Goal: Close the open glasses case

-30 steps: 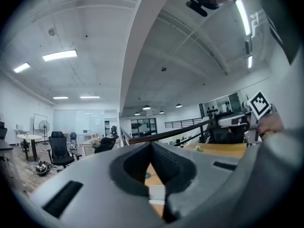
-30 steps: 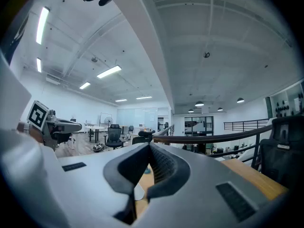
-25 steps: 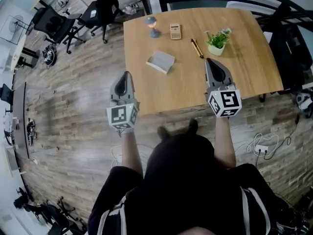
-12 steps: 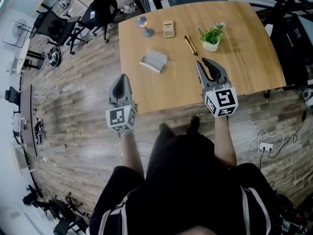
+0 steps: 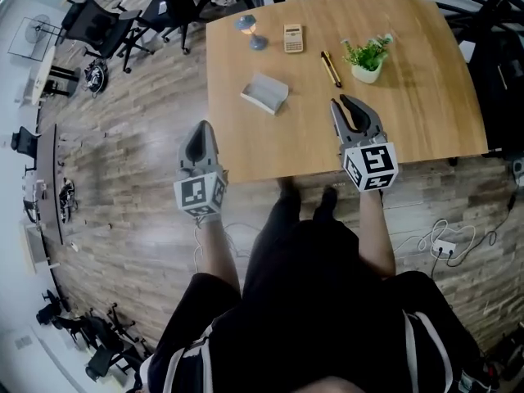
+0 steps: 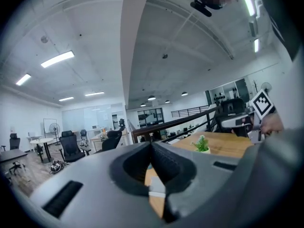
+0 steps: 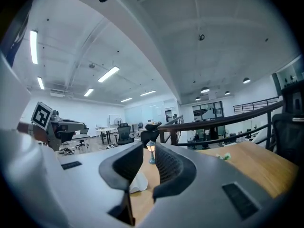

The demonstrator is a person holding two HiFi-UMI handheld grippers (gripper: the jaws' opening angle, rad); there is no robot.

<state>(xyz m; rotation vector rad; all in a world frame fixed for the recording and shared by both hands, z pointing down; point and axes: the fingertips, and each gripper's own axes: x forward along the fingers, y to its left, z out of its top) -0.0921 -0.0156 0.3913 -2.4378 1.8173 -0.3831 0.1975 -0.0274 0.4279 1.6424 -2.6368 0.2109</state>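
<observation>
The grey glasses case (image 5: 265, 93) lies on the wooden table (image 5: 426, 97), left of centre; from above I cannot tell how far its lid stands up. My left gripper (image 5: 205, 126) hovers just off the table's left edge, nearer me than the case, its jaws shut and empty. In the left gripper view the case (image 6: 156, 188) shows pale below the joined tips (image 6: 152, 144). My right gripper (image 5: 350, 101) hangs over the table's near part, to the right of the case. Its jaws stand apart, closing a little, with nothing between them. The case (image 7: 137, 183) lies ahead in the right gripper view.
At the table's far side stand a small lamp-like ornament (image 5: 252, 33), a calculator (image 5: 293, 38), a dark pen (image 5: 330, 69) and a potted plant (image 5: 368, 60). Office chairs (image 5: 164, 11) stand on the wood floor at the upper left. A cable and socket (image 5: 442, 248) lie at the right.
The right gripper's jaws, shut a second ago, now stand apart. Both grippers have stayed near the table's front edge, with the left one still shut.
</observation>
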